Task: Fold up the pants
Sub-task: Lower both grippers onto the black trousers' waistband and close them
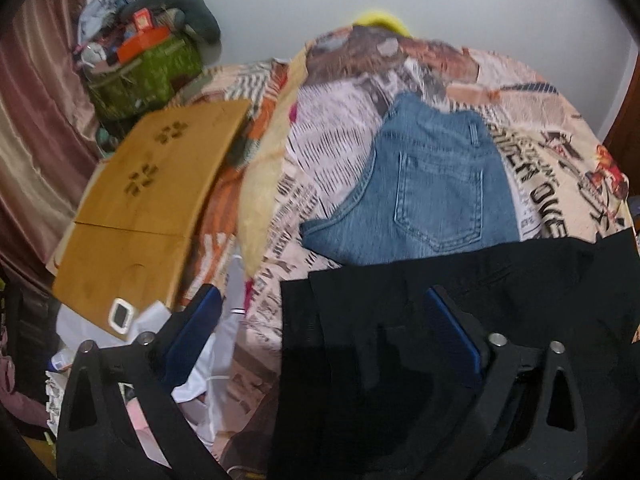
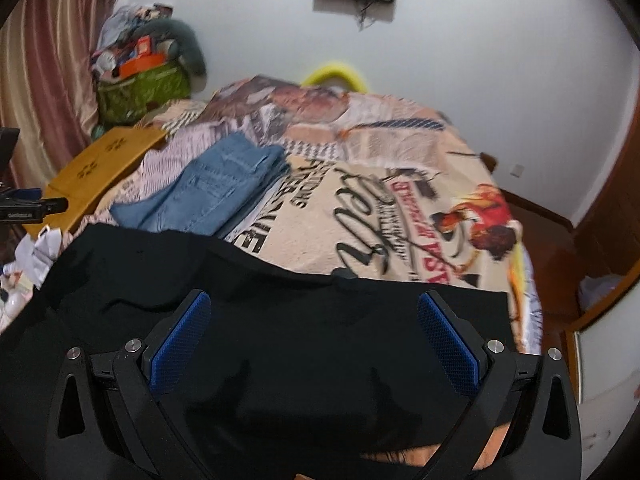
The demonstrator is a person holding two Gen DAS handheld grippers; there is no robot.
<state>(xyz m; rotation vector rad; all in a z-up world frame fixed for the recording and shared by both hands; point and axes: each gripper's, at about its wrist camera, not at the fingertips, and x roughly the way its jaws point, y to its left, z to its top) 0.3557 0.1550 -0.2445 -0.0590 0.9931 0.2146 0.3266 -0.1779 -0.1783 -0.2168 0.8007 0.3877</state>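
Black pants [image 1: 480,300] lie spread on the near part of the bed; they also show in the right wrist view [image 2: 260,312]. Folded blue jeans [image 1: 424,188] lie behind them on the bed, seen too in the right wrist view [image 2: 216,188]. My left gripper [image 1: 324,304] is open above the black pants' left edge, its blue pads wide apart. My right gripper [image 2: 314,308] is open over the middle of the black pants. Neither holds any cloth.
The bed has a printed newspaper-pattern cover [image 2: 380,216]. A wooden lap board [image 1: 152,200] lies at the left edge. A green basket of clutter [image 1: 144,72] stands at the back left by a curtain [image 1: 36,120]. White items [image 1: 224,360] lie below left.
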